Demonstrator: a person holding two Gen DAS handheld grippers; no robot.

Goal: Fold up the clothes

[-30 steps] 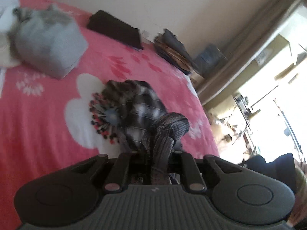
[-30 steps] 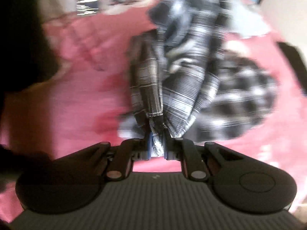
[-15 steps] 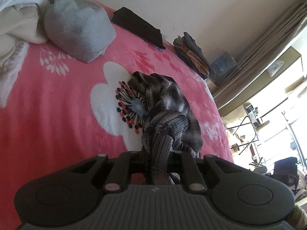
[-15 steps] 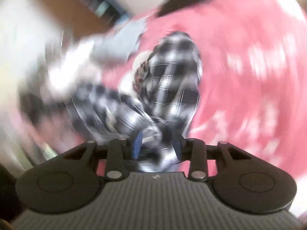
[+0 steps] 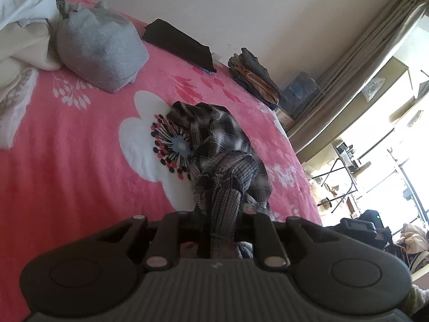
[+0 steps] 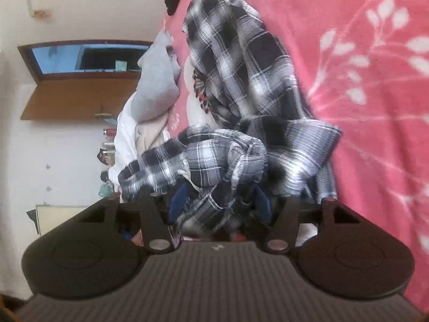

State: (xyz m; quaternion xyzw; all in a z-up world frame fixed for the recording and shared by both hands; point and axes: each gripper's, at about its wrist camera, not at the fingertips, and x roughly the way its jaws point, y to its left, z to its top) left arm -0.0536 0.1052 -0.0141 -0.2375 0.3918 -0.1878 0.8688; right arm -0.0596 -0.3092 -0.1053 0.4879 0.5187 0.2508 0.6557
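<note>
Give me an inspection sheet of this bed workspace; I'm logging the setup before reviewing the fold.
Surface: pink floral bedspread.
Job's things: plaid shirt, crumpled in a heap.
Clutter: grey garment, white bedding, dark folded item, stacked clothes.
Grippers: left gripper shut on the plaid shirt; right gripper has just been opening, shirt cloth loose between its jaws.
Cables: nothing seen.
Surroundings: curtain, cream wall, wooden door.

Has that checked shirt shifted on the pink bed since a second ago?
Cannot tell: the plaid shirt covers the same flower print; the view itself shifted.
</note>
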